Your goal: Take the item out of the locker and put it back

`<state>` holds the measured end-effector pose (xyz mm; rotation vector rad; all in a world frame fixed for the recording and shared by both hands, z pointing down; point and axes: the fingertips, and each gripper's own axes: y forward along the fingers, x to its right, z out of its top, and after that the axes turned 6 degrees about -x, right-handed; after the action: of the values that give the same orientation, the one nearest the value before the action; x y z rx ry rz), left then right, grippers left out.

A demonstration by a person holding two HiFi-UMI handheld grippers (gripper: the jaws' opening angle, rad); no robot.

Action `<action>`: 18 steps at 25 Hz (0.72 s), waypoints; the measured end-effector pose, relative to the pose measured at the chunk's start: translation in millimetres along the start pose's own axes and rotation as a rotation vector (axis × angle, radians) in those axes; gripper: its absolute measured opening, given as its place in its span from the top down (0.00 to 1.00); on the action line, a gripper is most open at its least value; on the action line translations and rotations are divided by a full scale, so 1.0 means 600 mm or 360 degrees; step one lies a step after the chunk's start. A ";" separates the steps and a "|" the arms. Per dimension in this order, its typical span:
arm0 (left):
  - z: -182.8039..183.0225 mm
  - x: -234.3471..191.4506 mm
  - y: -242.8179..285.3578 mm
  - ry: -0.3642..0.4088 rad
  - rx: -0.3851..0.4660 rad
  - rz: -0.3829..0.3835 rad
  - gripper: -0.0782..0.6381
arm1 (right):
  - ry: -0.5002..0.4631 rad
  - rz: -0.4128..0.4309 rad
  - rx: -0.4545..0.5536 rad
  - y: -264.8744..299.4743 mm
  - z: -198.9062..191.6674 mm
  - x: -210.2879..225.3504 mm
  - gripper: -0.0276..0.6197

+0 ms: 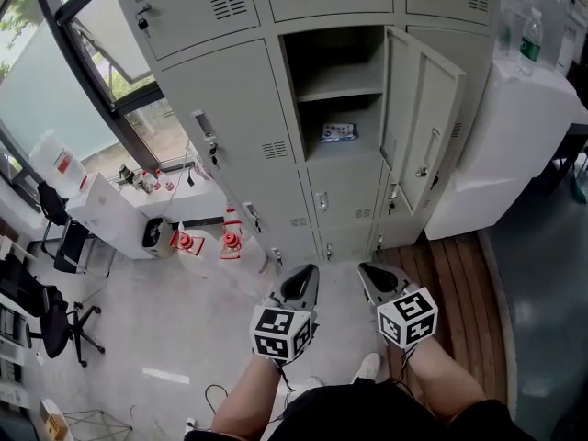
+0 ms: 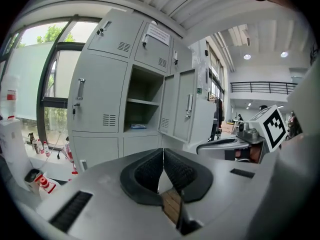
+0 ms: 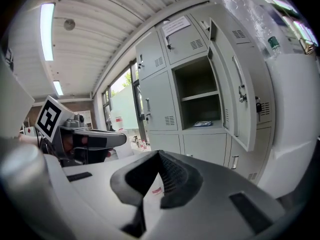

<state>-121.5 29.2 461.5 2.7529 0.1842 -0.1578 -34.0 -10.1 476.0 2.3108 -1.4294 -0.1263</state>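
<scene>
Though visible, item (image 1: 339, 132) in locker (image 1: 319, 61) too small for detail.

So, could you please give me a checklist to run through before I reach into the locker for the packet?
1. The locker door stands open: ok.
2. The packet lies in plain view on the lower shelf: ok.
3. The left gripper is empty: ok.
4. The right gripper is empty: ok.
5. One gripper open, ready for the grasp: not ok, both are shut.
6. Whether the packet is stiff or floppy: cannot tell.
</scene>
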 end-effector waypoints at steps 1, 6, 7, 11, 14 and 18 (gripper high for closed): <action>-0.003 -0.004 -0.005 -0.0004 0.0004 -0.0015 0.86 | 0.0004 -0.0019 0.0002 -0.001 0.000 -0.005 0.88; -0.017 -0.012 -0.028 -0.0002 0.0018 -0.0091 0.87 | 0.0024 -0.0102 0.0000 -0.007 -0.006 -0.033 0.88; -0.020 -0.012 -0.032 -0.0001 0.0019 -0.0106 0.87 | 0.0030 -0.0117 0.0000 -0.009 -0.008 -0.038 0.88; -0.029 -0.015 -0.049 0.0015 0.0018 -0.0156 0.87 | 0.0050 -0.0164 0.0003 -0.014 -0.012 -0.056 0.88; -0.038 -0.016 -0.059 0.0014 0.0011 -0.0181 0.87 | 0.0062 -0.0182 0.0003 -0.017 -0.018 -0.068 0.88; -0.047 -0.013 -0.068 0.0008 0.0010 -0.0200 0.87 | 0.0081 -0.0193 0.0011 -0.018 -0.026 -0.079 0.88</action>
<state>-132.9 76.6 474.1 2.7484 0.3589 -0.1848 -42.6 40.2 479.4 2.3890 -1.2670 -0.0969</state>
